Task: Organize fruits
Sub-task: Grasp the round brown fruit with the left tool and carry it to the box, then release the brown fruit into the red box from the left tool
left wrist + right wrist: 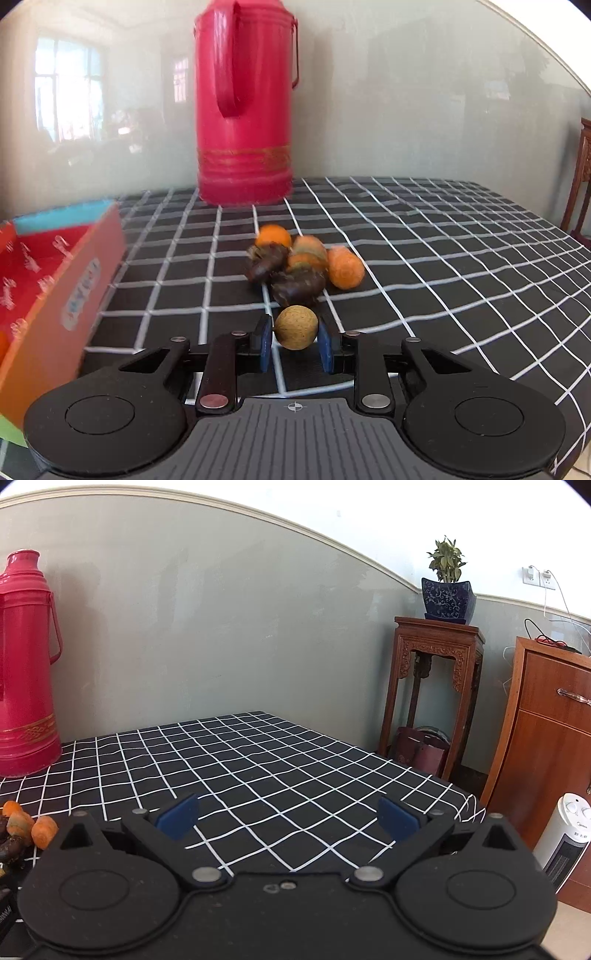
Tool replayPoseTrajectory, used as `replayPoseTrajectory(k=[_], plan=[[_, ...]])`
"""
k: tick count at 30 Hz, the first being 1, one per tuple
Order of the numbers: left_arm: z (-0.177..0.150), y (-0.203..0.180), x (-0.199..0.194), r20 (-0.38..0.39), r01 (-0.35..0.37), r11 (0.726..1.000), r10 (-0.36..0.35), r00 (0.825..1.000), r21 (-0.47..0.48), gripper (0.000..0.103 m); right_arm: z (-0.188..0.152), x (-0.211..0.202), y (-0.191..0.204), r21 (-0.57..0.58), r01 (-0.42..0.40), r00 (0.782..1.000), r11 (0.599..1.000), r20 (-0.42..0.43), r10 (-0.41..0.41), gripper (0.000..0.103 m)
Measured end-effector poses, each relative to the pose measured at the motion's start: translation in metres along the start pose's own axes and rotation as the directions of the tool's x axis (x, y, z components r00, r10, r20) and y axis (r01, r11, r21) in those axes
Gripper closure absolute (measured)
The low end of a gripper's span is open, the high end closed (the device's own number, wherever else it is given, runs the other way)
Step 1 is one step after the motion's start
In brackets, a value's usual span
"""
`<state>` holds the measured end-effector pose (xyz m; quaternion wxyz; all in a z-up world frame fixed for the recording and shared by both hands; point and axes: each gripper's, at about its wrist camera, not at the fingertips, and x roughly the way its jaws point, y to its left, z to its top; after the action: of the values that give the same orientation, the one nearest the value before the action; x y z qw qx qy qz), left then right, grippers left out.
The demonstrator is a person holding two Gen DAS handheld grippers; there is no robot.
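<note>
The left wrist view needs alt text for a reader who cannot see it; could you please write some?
The left claw grips a round tan fruit between its blue pads, just above a black checked tablecloth. Behind it lies a pile of orange and dark brown fruits, with a red thermos by the wall and an orange box at left.

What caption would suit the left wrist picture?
Left gripper pinches a tan round fruit near the fruit pile, beside an orange box.

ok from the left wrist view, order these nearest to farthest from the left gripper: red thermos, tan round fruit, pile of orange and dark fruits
1. tan round fruit: between the fingers of the left gripper.
2. pile of orange and dark fruits: just beyond it, mid table.
3. red thermos: far back, by the wall.
</note>
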<state>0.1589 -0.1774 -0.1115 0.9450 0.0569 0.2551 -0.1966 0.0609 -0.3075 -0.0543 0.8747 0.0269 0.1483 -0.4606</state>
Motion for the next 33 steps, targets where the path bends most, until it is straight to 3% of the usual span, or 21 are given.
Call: replayPoseTrajectory(k=[7, 12, 24, 33], plan=[[0.009, 0.03, -0.026, 0.081, -0.11, 0.994, 0.111, 0.991, -0.013, 0.076, -0.001, -0.01, 0.012, -0.014, -0.051, 0.999, 0.999, 0.011, 0.051, 0.006], [0.016, 0.064, -0.041, 0.107, -0.215, 0.975, 0.22, 0.97, -0.054, 0.076, -0.004, -0.017, 0.027, -0.043, -0.083, 0.996, 0.996, 0.012, 0.083, 0.006], [0.013, 0.139, -0.051, 0.014, -0.414, 0.897, 0.421, 0.907, -0.159, 0.076, -0.011, -0.038, 0.067, -0.12, -0.186, 0.982, 0.975, 0.017, 0.189, 0.006], [0.007, 0.163, -0.055, -0.036, -0.469, 0.86, 0.472, 0.881, -0.202, 0.076, -0.013, -0.047, 0.082, -0.143, -0.239, 0.97, 0.96, 0.012, 0.243, 0.006]])
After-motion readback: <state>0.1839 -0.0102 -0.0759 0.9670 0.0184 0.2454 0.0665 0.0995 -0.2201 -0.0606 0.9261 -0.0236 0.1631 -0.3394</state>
